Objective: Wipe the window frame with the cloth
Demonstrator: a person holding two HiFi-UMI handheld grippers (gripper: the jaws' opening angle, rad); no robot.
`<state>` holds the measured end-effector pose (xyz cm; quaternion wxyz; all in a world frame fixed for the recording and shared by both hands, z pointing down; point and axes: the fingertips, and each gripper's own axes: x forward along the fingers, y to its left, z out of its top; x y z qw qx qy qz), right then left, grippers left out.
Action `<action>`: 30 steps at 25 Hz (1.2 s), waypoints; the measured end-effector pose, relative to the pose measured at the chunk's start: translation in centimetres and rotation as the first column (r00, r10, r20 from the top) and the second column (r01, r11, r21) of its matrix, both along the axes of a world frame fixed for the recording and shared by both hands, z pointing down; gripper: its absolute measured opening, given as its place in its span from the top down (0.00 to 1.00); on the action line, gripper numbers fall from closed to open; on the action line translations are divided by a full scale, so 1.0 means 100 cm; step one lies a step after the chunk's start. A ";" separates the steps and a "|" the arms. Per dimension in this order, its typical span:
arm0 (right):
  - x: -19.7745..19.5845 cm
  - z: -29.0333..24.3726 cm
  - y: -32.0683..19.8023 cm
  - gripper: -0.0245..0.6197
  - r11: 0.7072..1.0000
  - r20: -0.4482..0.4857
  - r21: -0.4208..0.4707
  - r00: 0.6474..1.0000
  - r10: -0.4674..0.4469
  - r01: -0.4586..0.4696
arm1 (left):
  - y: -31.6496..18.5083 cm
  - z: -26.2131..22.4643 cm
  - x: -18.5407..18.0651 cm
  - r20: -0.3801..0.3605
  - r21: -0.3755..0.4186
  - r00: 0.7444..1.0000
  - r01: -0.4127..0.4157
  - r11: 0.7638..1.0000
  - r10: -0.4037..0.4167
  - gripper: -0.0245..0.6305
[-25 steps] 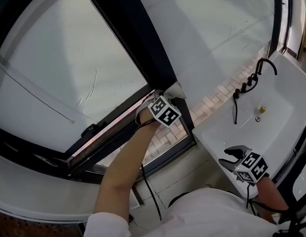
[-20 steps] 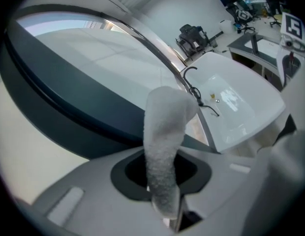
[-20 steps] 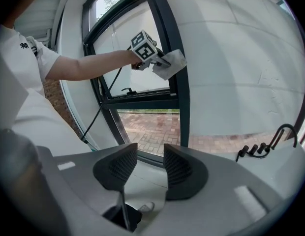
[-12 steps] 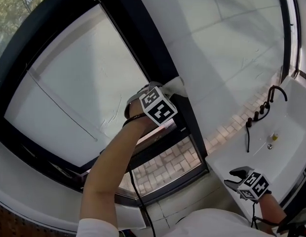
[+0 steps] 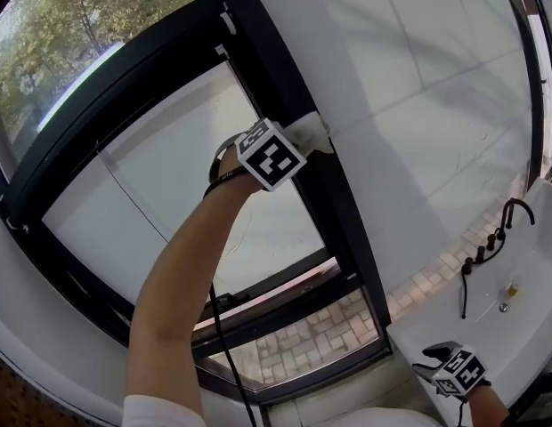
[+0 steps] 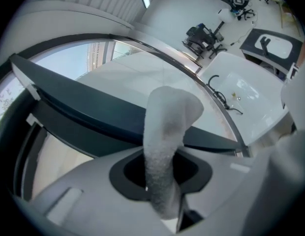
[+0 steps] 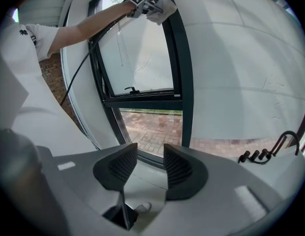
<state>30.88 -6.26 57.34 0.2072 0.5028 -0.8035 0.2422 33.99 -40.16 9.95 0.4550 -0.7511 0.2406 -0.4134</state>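
Note:
My left gripper (image 5: pixel 289 145) is raised high against the black vertical bar of the window frame (image 5: pixel 325 194) and is shut on a white cloth (image 5: pixel 310 134). The cloth presses against that bar. In the left gripper view the cloth (image 6: pixel 167 141) stands up from between the jaws, in front of the dark frame bar (image 6: pixel 88 107). The right gripper view shows the same cloth (image 7: pixel 162 8) and left gripper (image 7: pixel 150 6) up on the frame (image 7: pixel 184 68). My right gripper (image 5: pixel 432 360) hangs low at the bottom right, open, with nothing between its fingers (image 7: pixel 178 167).
A white basin (image 5: pixel 525 327) with a black tap (image 5: pixel 516 210) and black knobs stands at the right. A black cable (image 5: pixel 224 354) runs down from the left gripper. A window handle (image 5: pixel 221 303) sits on the lower sash. White wall panels (image 5: pixel 436 105) fill the right of the frame.
My left gripper has slid up the vertical frame bar with the cloth, from near the lower sash to high up. The view has tilted upward; the right gripper stays low.

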 end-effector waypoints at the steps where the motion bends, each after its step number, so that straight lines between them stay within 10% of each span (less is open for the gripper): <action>1: 0.002 0.001 0.001 0.70 1.000 -0.002 -0.003 1.000 0.004 -0.004 | 0.000 -0.018 0.001 -0.008 0.017 1.000 0.004 1.000 -0.004 0.79; 7: 0.010 -0.001 0.003 0.70 0.999 0.007 -0.004 0.999 0.047 -0.047 | 0.007 -0.170 0.007 -0.095 0.293 0.995 0.017 0.956 0.012 0.79; 15: 0.009 0.002 0.005 0.70 0.998 0.029 0.005 0.998 0.062 -0.063 | 0.009 -0.238 -0.004 -0.159 0.285 0.984 0.129 0.950 -0.086 0.79; 30: -0.009 0.005 0.008 0.70 0.999 0.009 -0.017 0.999 -0.034 0.034 | 0.071 -0.174 -0.037 -0.082 0.401 0.993 -0.048 0.915 0.088 0.80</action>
